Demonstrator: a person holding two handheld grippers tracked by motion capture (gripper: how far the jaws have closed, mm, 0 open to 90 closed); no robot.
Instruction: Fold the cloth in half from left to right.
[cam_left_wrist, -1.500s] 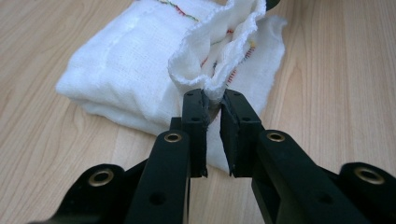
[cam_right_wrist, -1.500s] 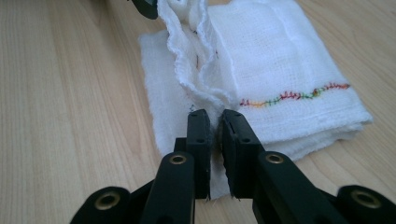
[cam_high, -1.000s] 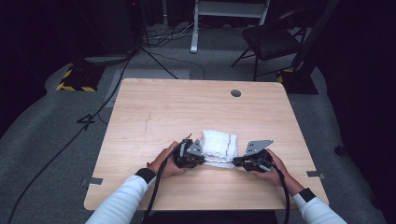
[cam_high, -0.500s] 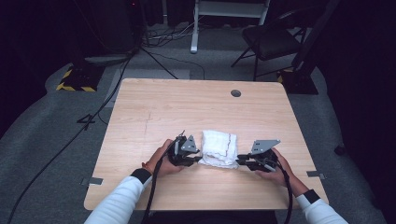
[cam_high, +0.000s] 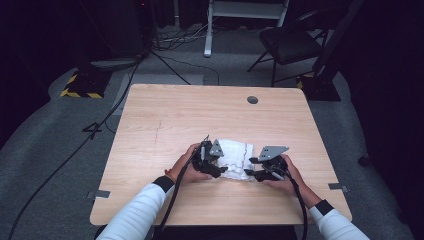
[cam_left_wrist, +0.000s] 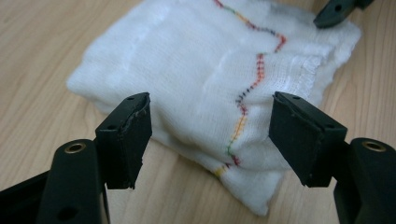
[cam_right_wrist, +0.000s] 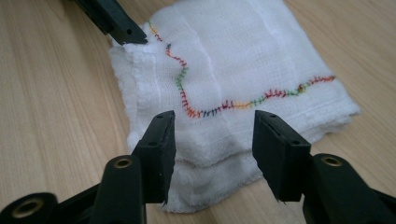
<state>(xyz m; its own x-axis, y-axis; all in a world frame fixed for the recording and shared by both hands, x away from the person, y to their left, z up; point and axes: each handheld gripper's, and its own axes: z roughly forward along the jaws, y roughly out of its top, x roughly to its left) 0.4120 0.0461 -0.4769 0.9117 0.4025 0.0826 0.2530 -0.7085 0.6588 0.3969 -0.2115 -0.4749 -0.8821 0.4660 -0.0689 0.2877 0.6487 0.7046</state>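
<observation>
Two grippers flank a folded white cloth (cam_high: 235, 157) near the front middle of the table (cam_high: 165, 115).

The person's forearms reach in from the near edge, hands low, each pointing inward at the cloth. The left gripper (cam_left_wrist: 210, 128) has just been opening; its jaws stand apart over the cloth's near edge, pressing nothing. The right gripper (cam_right_wrist: 212, 140) has likewise just been opening, jaws spread over the opposite folded edge, released. The cloth lies flat, its wavy coloured stitching facing up.
</observation>
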